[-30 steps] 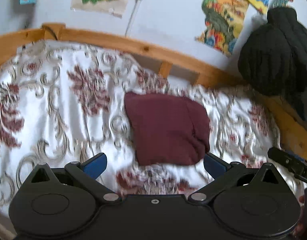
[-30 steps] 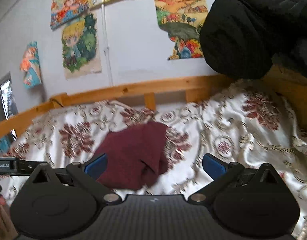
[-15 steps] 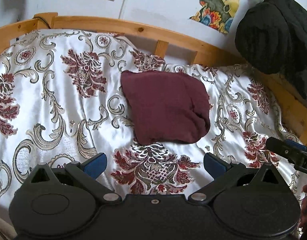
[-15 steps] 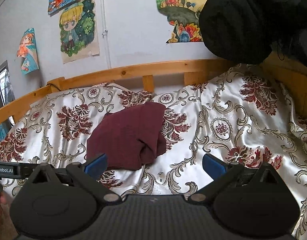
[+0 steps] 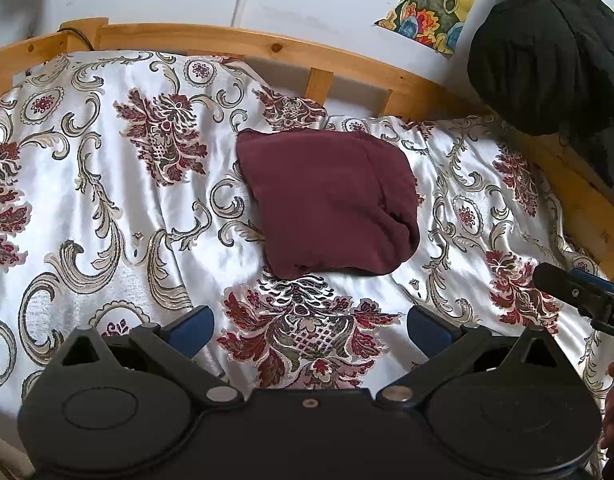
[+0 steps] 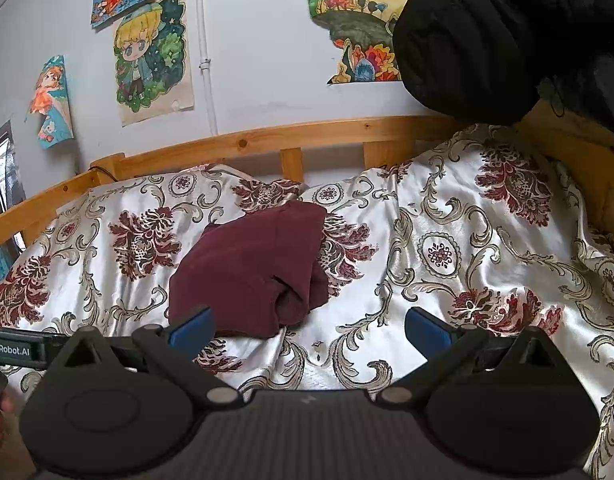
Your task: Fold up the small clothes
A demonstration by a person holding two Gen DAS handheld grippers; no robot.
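A dark maroon garment (image 5: 331, 200) lies folded into a compact bundle on the floral satin bedspread (image 5: 107, 208), near the middle of the bed. My left gripper (image 5: 309, 326) hovers open in front of it, nothing between its blue pads, with a strip of bedspread between them and the bundle. In the right wrist view the same maroon garment (image 6: 251, 272) lies ahead and to the left. My right gripper (image 6: 309, 326) is open and empty; its left fingertip (image 6: 193, 326) overlaps the bundle's near edge in the image.
A wooden bed rail (image 5: 267, 44) runs along the far side, against a white wall with posters (image 6: 151, 60). A black quilted coat (image 6: 487, 32) hangs at the upper right. The other gripper's body (image 5: 579, 292) shows at the right edge.
Both grippers have drawn back and risen from the maroon bundle, which now sits farther away with bedspread showing in front. The bundle itself has not changed shape.
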